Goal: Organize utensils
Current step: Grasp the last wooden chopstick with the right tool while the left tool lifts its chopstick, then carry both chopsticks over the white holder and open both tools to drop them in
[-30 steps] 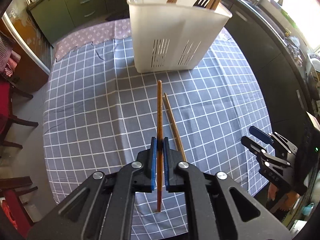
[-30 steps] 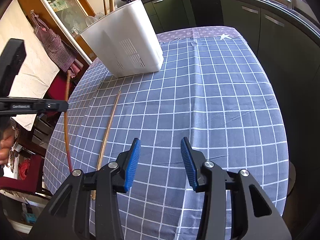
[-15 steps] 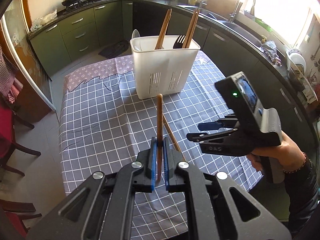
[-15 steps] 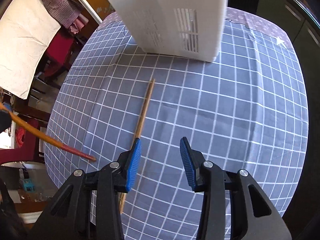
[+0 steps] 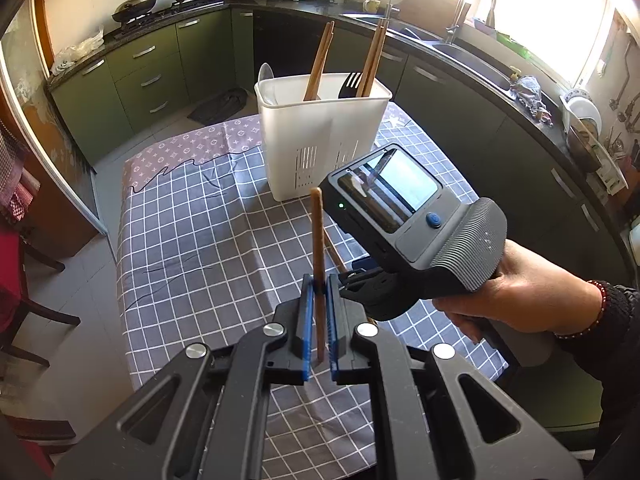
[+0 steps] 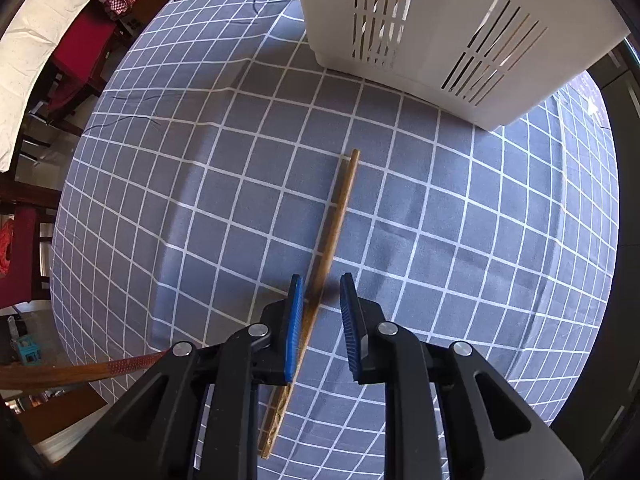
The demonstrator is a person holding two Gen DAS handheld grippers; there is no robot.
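Since the earlier frame, the right claw (image 6: 319,305) has dropped over the light wooden chopstick (image 6: 338,216) lying on the checked surface (image 6: 460,240) near the white slotted plastic utensil holder (image 6: 432,12), jaws apart around it. The left claw (image 5: 319,322) stays clamped on a darker wooden chopstick (image 5: 317,240). Closing off-centre could roll the chopstick away.

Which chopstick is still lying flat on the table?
The paler chopstick on the checked cloth, between the right gripper's open jaws; the darker one is clamped in the left gripper.
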